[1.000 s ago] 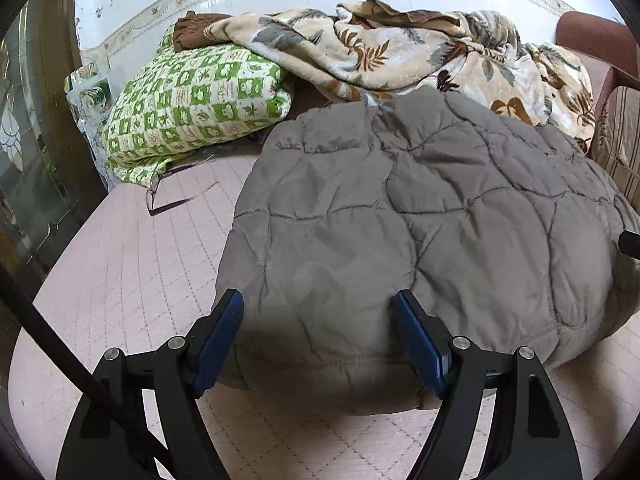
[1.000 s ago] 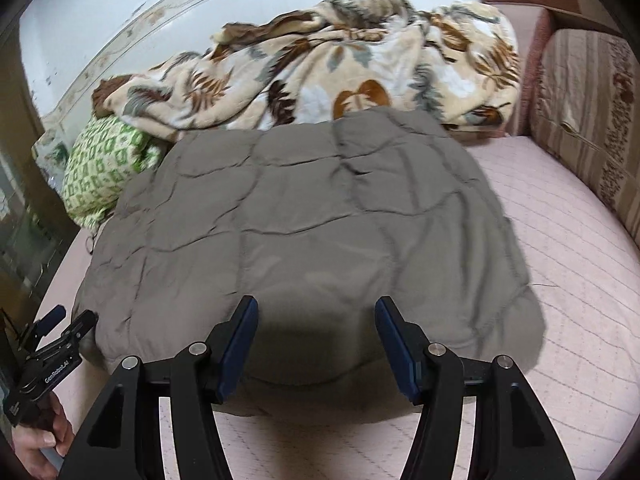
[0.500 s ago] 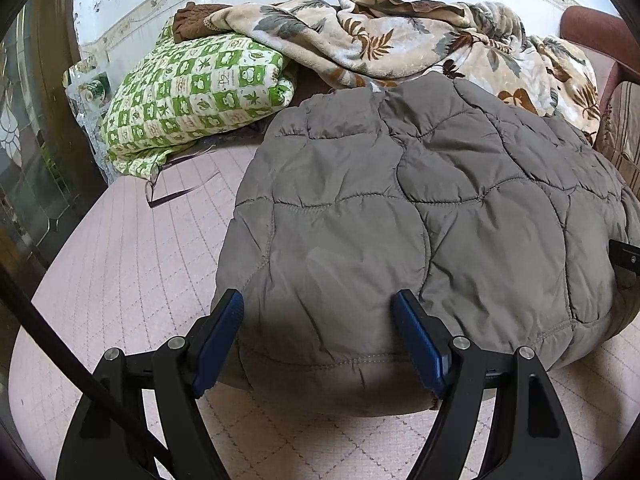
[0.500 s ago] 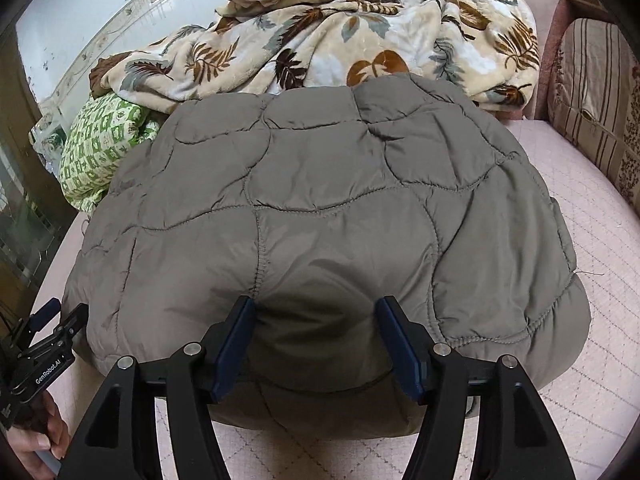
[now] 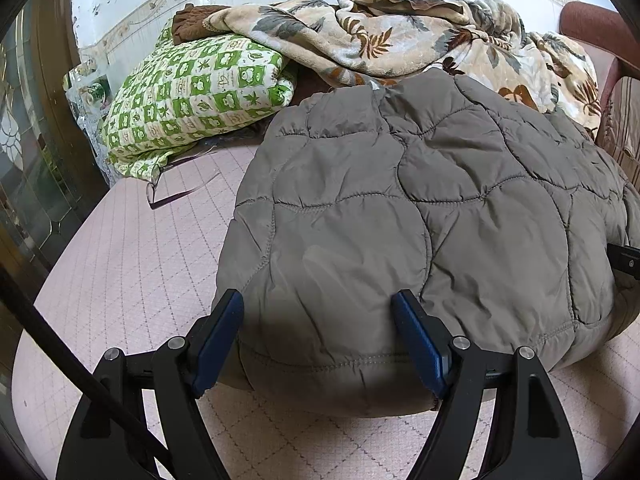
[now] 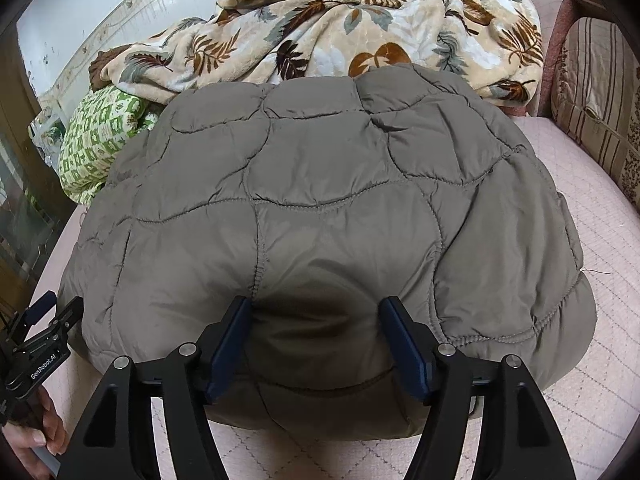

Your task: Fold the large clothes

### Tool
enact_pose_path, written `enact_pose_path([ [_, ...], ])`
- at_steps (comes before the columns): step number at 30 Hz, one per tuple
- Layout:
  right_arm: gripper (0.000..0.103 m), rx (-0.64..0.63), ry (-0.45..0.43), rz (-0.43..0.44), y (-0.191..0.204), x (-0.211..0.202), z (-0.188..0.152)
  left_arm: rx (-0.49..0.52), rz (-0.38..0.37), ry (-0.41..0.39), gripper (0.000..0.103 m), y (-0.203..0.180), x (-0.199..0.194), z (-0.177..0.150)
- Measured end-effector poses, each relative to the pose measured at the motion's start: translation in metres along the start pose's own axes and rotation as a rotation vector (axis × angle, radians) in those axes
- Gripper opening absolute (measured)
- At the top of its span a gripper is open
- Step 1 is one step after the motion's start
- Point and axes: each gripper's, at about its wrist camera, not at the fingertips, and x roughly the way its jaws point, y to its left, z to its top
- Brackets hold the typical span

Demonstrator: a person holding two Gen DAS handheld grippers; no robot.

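A grey quilted puffer jacket (image 5: 420, 208) lies folded in a thick bundle on the pink quilted mattress (image 5: 132, 264); it also fills the right wrist view (image 6: 320, 208). My left gripper (image 5: 318, 338) is open, its blue pads straddling the bundle's near left edge. My right gripper (image 6: 316, 340) is open, its pads either side of the near edge further right, pressed against the padding. The left gripper also shows at the lower left of the right wrist view (image 6: 44, 332), held by a hand.
A green checked pillow (image 5: 192, 96) and a leaf-print blanket (image 5: 400, 36) lie at the back against the white wall. A striped cushion (image 6: 600, 92) and a red-brown armrest stand at the right. A glass-panelled door is at the left.
Both grippers have moved forward onto the jacket's near edge, which now sits between the open pads. The jacket looms larger in both views.
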Motion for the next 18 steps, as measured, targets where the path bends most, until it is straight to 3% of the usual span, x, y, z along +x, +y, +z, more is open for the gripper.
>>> enact_pose_path([
  [8,0.074,-0.003,0.012,0.008,-0.002,0.002,0.000,-0.007,0.003,0.015,0.078,0.003,0.004,0.000],
  [11,0.074,0.007,0.006,0.018,-0.003,-0.005,0.002,-0.032,0.005,-0.020,0.078,0.011,-0.005,0.005],
  [15,0.075,0.058,-0.076,0.071,-0.014,-0.030,0.012,-0.106,-0.022,-0.069,0.077,0.030,-0.015,0.017],
  [18,0.075,0.112,-0.138,0.041,-0.034,-0.044,0.018,-0.170,-0.022,-0.034,0.077,0.046,-0.004,0.020],
])
